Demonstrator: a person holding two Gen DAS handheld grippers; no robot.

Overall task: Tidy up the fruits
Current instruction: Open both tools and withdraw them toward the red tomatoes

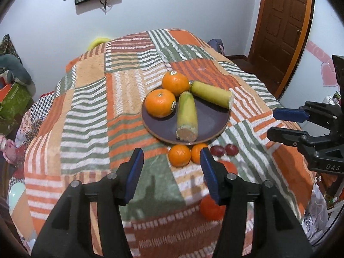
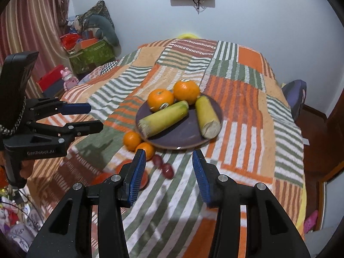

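While both the left gripper [image 1: 172, 172] and right gripper [image 2: 168, 172] hover spread and empty, small oranges [image 1: 179, 155] beside the plate [image 1: 215, 126] could roll off the sloping cloth if nudged.

The left hand-held gripper [image 1: 172, 169] partly hides two blurred red fruits [image 1: 211, 207].

There are two big oranges [image 1: 160, 102] [image 1: 175, 83], both on the one dark plate [image 1: 206, 126]. On the same plate lie two ears of corn [image 1: 186, 116] [image 1: 211, 94]. In front of the plate, on the patchwork cloth [image 1: 86, 107] of the bench, there are two small mandarins [image 1: 179, 155] [image 1: 197, 152] and two dark red grapes [image 1: 217, 150] [image 1: 231, 149]. Nearer to the camera there are two more orange-red fruits [image 1: 211, 209] [image 1: 229, 166]; what kind they are I cannot tell. Two tongs [image 1: 172, 172] [image 2: 168, 173] are in view.
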